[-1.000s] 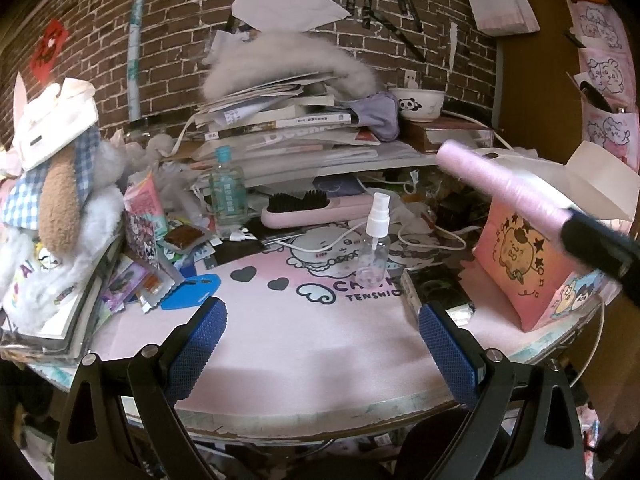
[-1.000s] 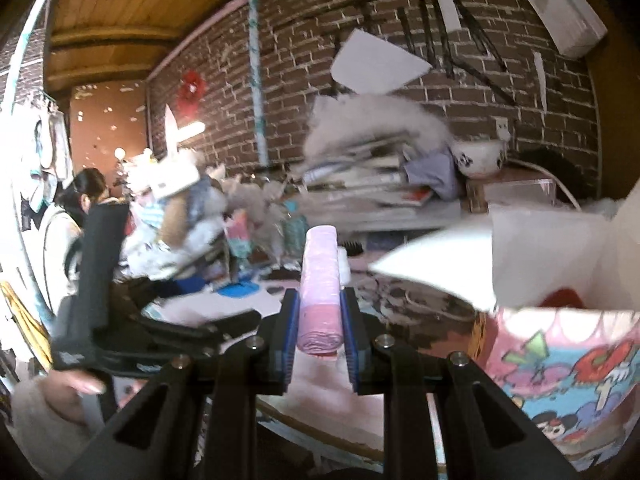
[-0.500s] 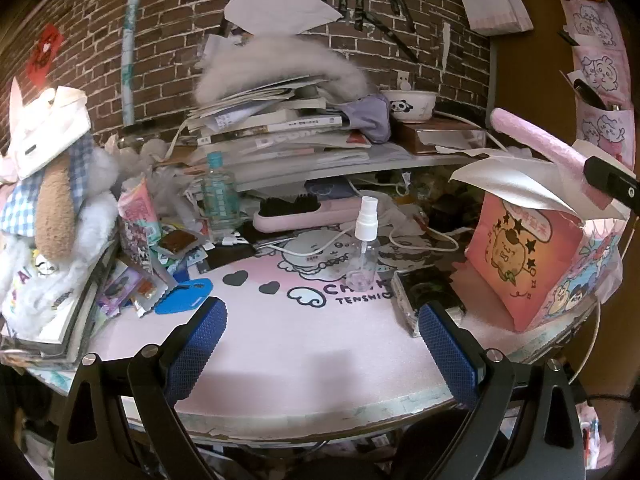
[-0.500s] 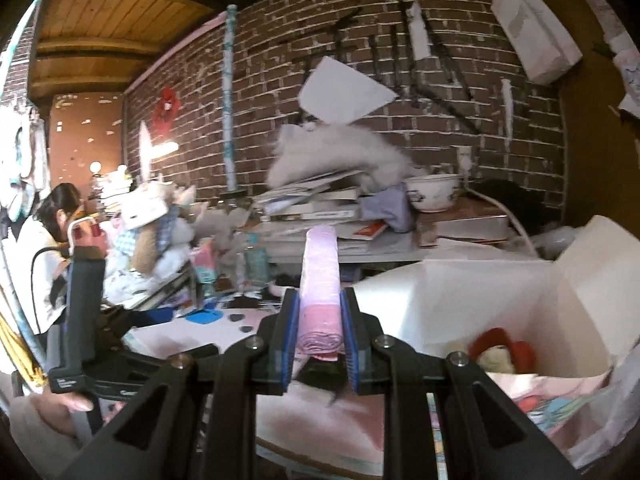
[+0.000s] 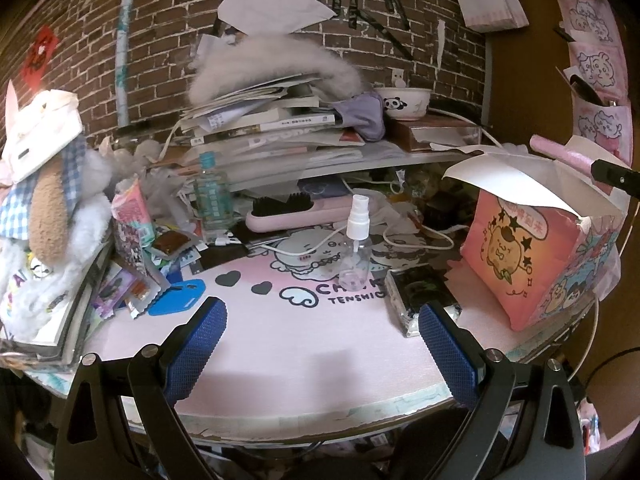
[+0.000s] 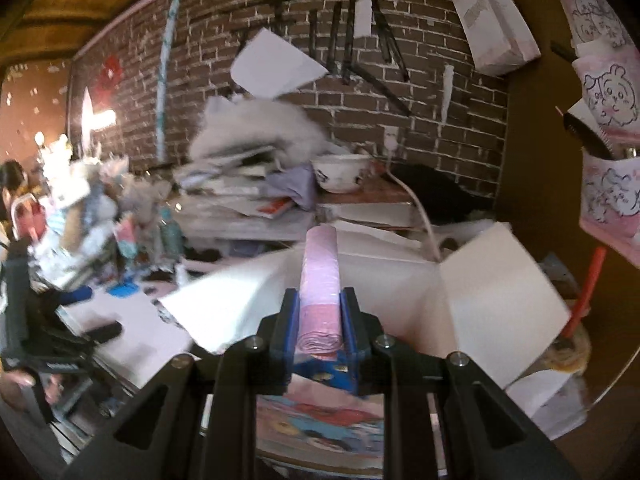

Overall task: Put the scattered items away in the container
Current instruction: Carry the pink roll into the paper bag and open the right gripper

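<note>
Above the open box [image 6: 472,292] — right gripper [image 6: 320,320] clamps pink roll [image 6: 320,276].

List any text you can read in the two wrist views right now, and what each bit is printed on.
"TENSHI", cut off by a packet, with a partly hidden word above it starting "C": pink desk mat.
Chinese characters in a speech bubble: cartoon box, too small to read.
Book spines: print too small and blurred.
Spray bottle: no label seen.
Right wrist view: motion blurred, nothing legible.
</note>
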Action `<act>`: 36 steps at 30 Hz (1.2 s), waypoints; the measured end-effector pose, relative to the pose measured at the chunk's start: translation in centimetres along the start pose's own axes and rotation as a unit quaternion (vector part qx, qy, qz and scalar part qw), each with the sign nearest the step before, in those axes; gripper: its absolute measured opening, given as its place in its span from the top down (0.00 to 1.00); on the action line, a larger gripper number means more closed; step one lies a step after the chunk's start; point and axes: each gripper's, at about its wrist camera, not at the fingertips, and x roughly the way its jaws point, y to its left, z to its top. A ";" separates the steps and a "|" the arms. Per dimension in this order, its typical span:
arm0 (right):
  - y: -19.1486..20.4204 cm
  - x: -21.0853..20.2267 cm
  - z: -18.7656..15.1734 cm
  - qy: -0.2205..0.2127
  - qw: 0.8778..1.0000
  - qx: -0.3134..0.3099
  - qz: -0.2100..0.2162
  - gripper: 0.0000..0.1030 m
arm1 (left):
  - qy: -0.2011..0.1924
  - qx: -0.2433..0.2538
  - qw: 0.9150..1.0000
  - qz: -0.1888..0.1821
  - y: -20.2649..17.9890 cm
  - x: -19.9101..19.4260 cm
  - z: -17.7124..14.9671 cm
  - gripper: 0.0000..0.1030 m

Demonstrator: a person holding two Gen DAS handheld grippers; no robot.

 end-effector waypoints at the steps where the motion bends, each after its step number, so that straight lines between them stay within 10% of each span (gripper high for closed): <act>1: -0.2 0.2 0.0 0.009 1.000 -0.007 -0.004 0.83 | 0.000 0.001 1.000 -0.001 -0.1 0.0 0.0 0.06; 20: -1.2 6.6 1.5 0.199 0.976 -0.069 0.048 0.83 | 0.001 0.019 0.999 -0.028 -1.5 -0.1 0.8 0.06; 36: -1.3 9.5 1.0 0.262 0.961 -0.082 0.044 0.83 | -0.006 0.044 0.998 -0.045 -5.1 -0.3 3.6 0.06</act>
